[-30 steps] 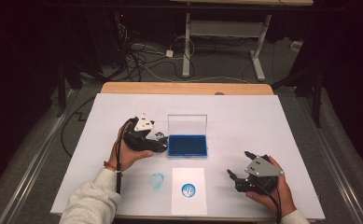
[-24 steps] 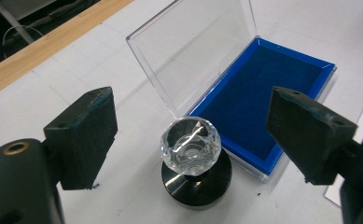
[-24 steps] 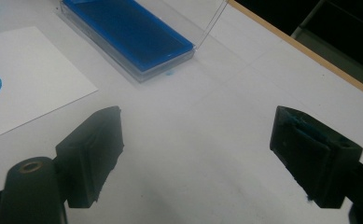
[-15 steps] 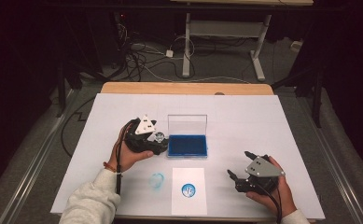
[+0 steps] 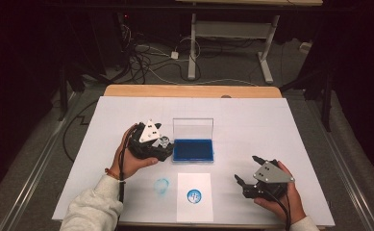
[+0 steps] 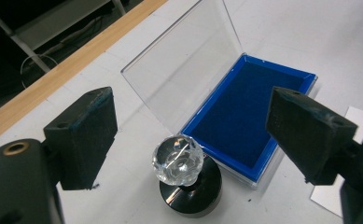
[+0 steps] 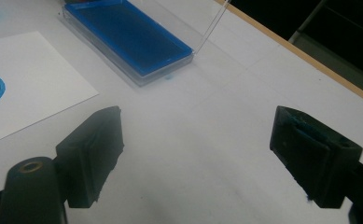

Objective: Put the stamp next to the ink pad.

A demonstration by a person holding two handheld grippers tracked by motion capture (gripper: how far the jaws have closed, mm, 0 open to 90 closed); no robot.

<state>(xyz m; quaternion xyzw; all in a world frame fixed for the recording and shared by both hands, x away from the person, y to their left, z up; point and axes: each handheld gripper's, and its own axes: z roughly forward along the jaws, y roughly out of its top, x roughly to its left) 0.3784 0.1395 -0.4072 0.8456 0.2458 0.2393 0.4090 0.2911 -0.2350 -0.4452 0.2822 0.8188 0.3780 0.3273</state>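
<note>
The stamp (image 6: 184, 175) stands upright, crystal knob up, between parted left tongs (image 6: 188, 135).

The stamp (image 6: 181, 175) stands on the table (image 5: 271, 125) just left of the open ink pad case (image 5: 193, 150). Nearer the person, a paper sheet (image 5: 195, 211) lies before the case, a smudge (image 5: 161, 185) to its left.

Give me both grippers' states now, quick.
Left gripper: open, fingers just spread, stamp standing free between them.
Right gripper: open, holding nothing.
</note>
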